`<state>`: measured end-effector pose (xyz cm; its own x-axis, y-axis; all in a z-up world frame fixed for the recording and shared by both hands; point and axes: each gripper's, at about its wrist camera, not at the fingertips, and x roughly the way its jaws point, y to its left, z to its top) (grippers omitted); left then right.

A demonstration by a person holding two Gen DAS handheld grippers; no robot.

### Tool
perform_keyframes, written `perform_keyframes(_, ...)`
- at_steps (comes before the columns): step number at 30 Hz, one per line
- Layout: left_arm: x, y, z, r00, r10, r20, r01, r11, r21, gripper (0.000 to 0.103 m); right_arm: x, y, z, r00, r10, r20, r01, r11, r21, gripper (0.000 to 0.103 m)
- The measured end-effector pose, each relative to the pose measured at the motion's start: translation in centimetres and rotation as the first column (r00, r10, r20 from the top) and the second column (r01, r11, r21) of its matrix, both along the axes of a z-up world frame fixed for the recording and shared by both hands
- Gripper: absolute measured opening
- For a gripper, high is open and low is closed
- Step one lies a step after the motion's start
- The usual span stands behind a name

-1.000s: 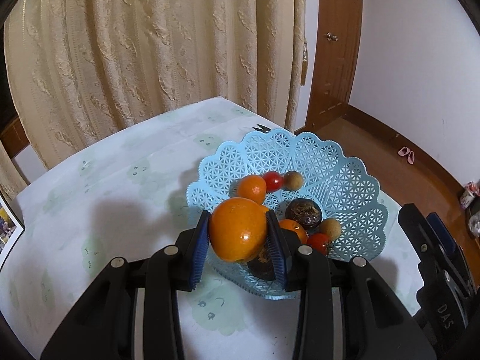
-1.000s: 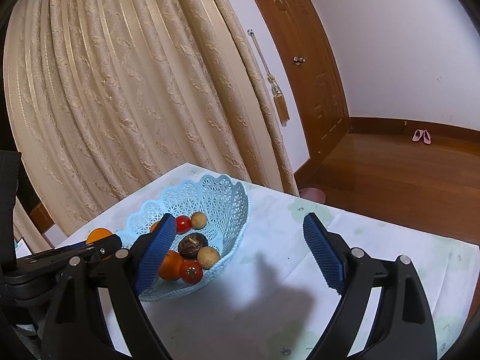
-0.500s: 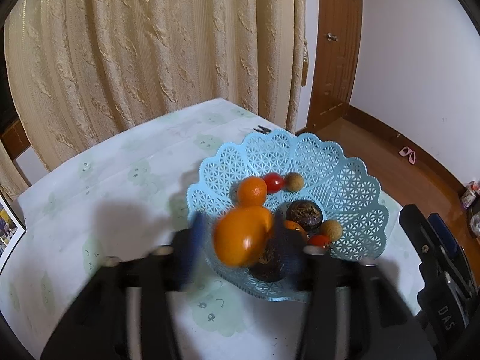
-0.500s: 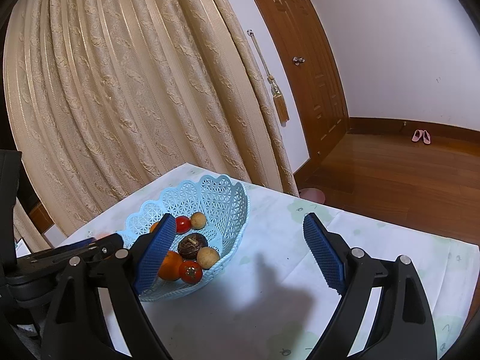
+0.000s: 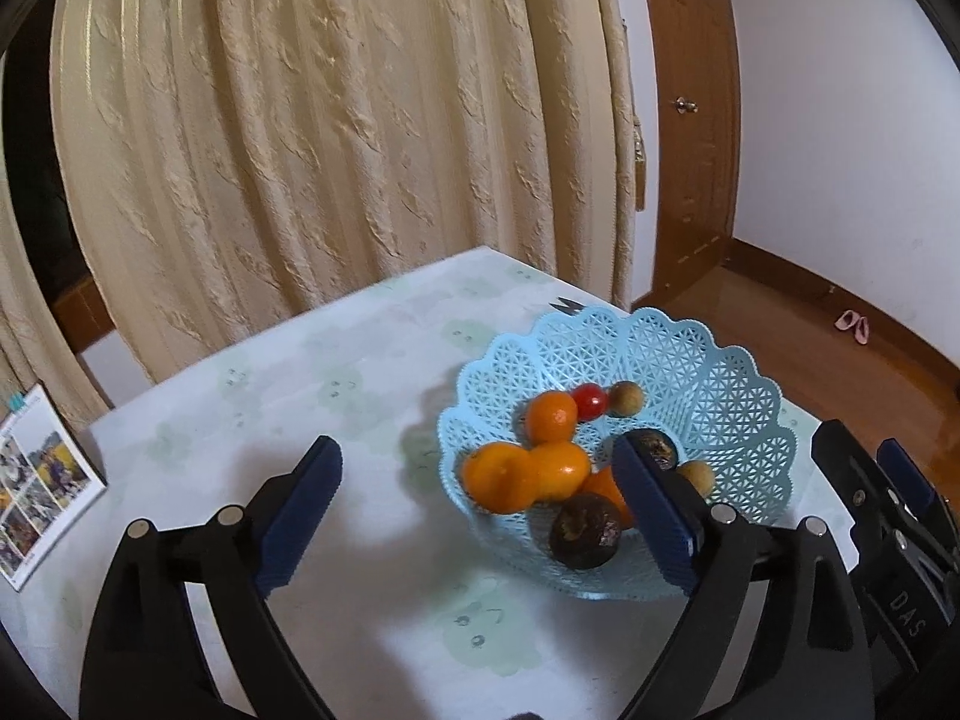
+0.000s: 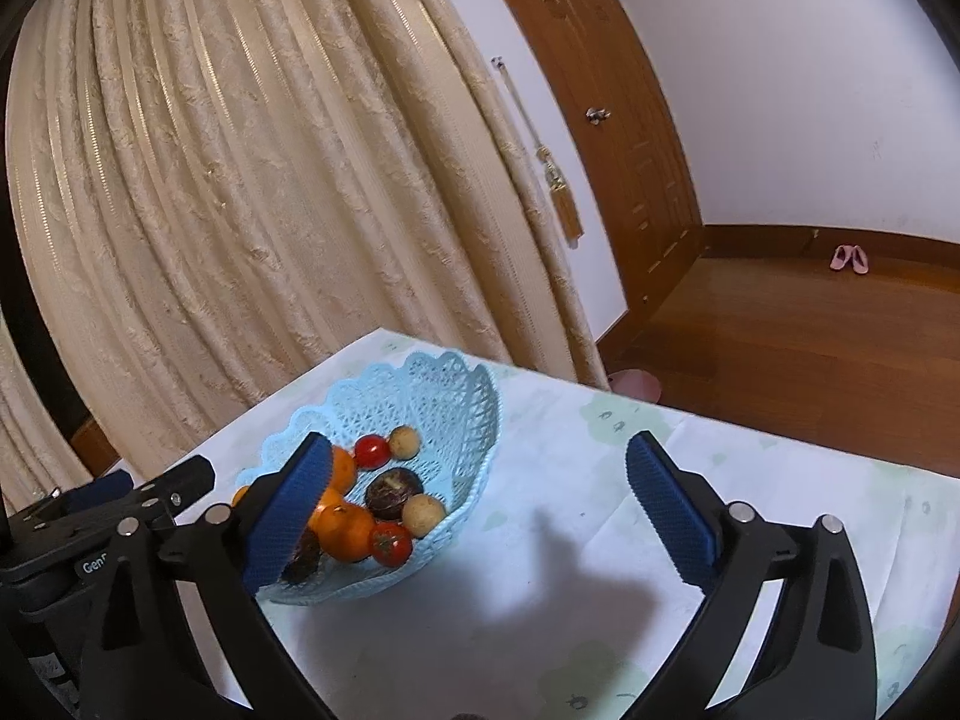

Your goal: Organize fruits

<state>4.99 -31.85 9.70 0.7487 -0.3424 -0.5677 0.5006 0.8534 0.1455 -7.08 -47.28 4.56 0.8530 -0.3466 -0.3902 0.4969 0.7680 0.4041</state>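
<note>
On the pale tablecloth (image 5: pixel 336 546) the blue lattice basket (image 5: pixel 720 396) sat heaped with fruit: oranges, cherry tomatoes, small tan fruits and two dark ones. The left gripper (image 5: pixel 474 516) had just been spreading its jaws, and they stood wide with nothing between them; the large orange (image 5: pixel 501 477) lay in the basket at the near rim, leaning on another orange (image 5: pixel 561 468). The right gripper (image 6: pixel 474 510) hung beside the basket, likewise wide and empty. From where I stood, the risk looked plain: that big orange sat high on the pile, close to the low scalloped edge, and a nudge from a passing finger could have rolled it out onto the table.
</note>
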Motion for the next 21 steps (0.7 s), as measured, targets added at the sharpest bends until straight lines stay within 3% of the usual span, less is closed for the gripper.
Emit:
perform_keyframes(4,-0.5,0.8,0.2,0.997,0.048,0.057,-0.049,0.999,0.022,0.091,0.5,1.0,0.1,0.998,0.065,-0.01,-0.065,0.998,-0.024,0.1)
perform_keyframes(11,-0.7,2.7,0.1,0.986,0.136,0.098,-0.139,0.99,0.026,0.095,1.5,4.4,0.7,0.987,0.142,-0.074,-0.153,0.972,-0.18,0.1)
perform_keyframes(21,-1.6,4.2,0.2,0.976,0.16,0.149,-0.166,0.986,0.03,0.098,2.0,4.5,0.7,0.984,0.149,-0.099,-0.165,0.969,-0.184,0.1)
